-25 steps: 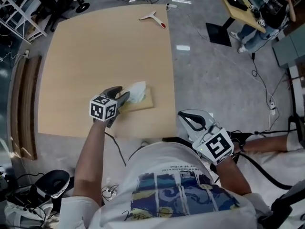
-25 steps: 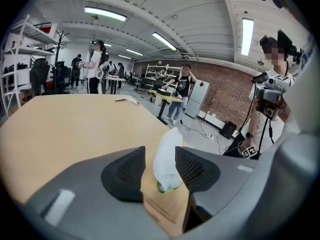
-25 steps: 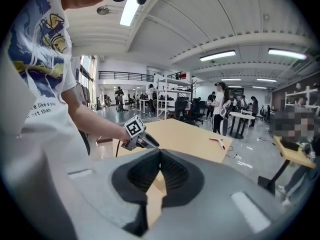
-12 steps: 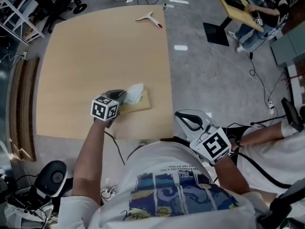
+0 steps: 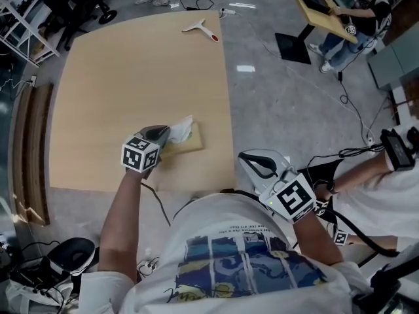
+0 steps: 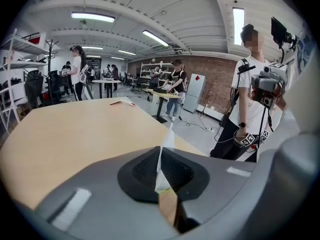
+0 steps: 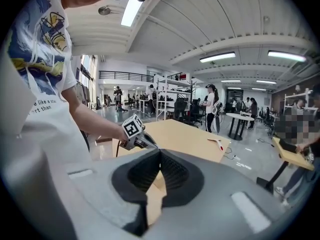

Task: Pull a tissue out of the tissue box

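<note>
Grey left gripper (image 5: 166,135), angled down, pinches the tissue (image 5: 182,129).

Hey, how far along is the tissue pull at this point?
Done: the left gripper is at the tissue box, its jaws shut on the tissue. In hand: that pinch, with the tissue not yet out of the box. Left: drawing it up and free. The right gripper sits shut and empty beside the table.

Strip lights (image 6: 92,17) hang above grey floor (image 5: 288,110) and brick wall (image 6: 217,84).
</note>
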The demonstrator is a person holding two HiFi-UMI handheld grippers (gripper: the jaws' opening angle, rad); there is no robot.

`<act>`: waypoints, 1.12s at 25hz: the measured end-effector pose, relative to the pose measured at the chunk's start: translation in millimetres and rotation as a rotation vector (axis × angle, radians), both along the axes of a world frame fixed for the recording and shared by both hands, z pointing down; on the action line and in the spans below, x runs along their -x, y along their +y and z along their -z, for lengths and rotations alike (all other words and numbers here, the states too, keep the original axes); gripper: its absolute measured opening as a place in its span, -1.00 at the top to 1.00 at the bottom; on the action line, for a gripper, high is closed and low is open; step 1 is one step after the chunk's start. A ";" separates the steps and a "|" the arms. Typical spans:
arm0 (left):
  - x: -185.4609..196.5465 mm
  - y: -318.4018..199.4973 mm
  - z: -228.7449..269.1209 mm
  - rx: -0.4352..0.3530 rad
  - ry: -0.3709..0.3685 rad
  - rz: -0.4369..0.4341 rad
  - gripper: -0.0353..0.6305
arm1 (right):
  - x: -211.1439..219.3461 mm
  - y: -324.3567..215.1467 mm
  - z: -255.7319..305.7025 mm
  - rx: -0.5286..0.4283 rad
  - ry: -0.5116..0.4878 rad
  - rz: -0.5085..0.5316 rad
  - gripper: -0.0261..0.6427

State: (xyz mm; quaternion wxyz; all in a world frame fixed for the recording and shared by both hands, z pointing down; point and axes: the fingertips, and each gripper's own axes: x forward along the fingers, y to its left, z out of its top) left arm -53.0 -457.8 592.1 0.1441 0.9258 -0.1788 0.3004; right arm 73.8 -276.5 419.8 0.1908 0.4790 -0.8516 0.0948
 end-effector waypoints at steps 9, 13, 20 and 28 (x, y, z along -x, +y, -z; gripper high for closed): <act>-0.4 8.2 26.6 -0.087 0.012 0.012 0.88 | 3.3 11.1 0.6 -0.006 0.002 0.015 0.91; 1.0 9.4 47.8 -0.128 0.044 0.032 0.88 | 5.7 16.5 -1.4 -0.002 0.015 0.029 0.91; -3.3 19.8 123.9 -0.190 0.104 0.056 0.88 | 2.4 23.9 17.9 0.015 -0.019 0.033 0.91; 3.6 59.3 183.2 -0.241 0.201 0.070 0.88 | 21.3 39.1 12.3 0.002 -0.032 0.055 0.91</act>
